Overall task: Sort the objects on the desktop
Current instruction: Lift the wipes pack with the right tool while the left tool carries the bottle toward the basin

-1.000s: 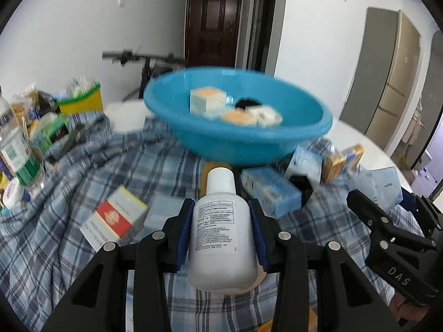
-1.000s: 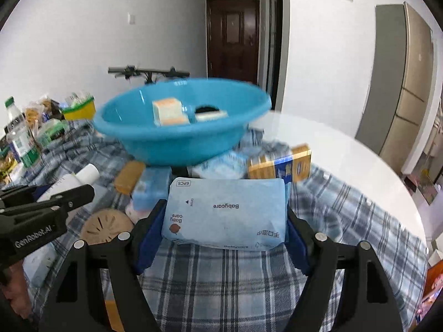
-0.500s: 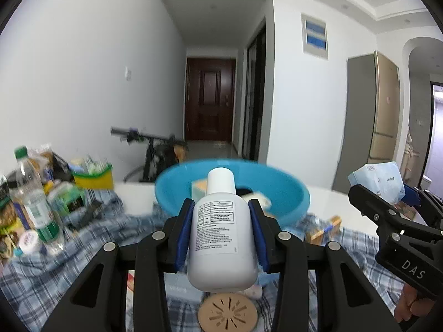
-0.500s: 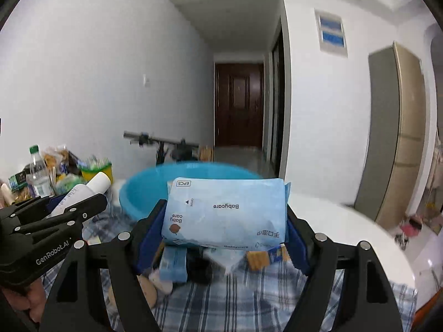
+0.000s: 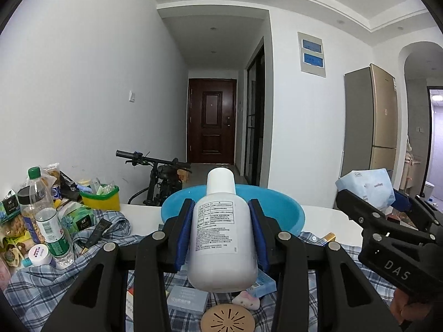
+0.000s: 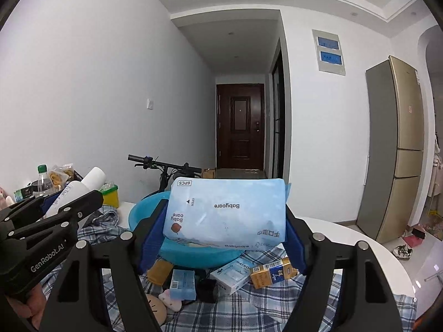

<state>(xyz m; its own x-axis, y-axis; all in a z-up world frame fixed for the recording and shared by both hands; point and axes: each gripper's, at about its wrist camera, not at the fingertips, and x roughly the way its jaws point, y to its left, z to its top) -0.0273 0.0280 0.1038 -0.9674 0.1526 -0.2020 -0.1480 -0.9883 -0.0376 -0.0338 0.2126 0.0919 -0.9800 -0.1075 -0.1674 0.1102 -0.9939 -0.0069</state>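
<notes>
Bottle (image 5: pixel 223 238) pinched in left hand-held gripper (image 5: pixel 221 235), wipes pack (image 6: pixel 225 215) in right hand-held gripper (image 6: pixel 224 227).

your left gripper (image 5: pixel 221 221) is a matte black plastic frame: 2 angular arms with triangular cut-outs, 4 round silver screw heads across the linkage, and blue rubber pads (image 5: pixel 185 238) lining the insides of both fingers. seen from the other camera, its side carries white "genrobot.ai" lettering, with bare skin of your left hand (image 6: pixel 30 307) below that lettering. your right gripper (image 6: pixel 224 221) has the same black frame, silver screws and blue pads (image 6: pixel 151 238); its side reads "das" in pale letters, and your right hand (image 5: pixel 409 308) shows as bare skin just under them.
</notes>
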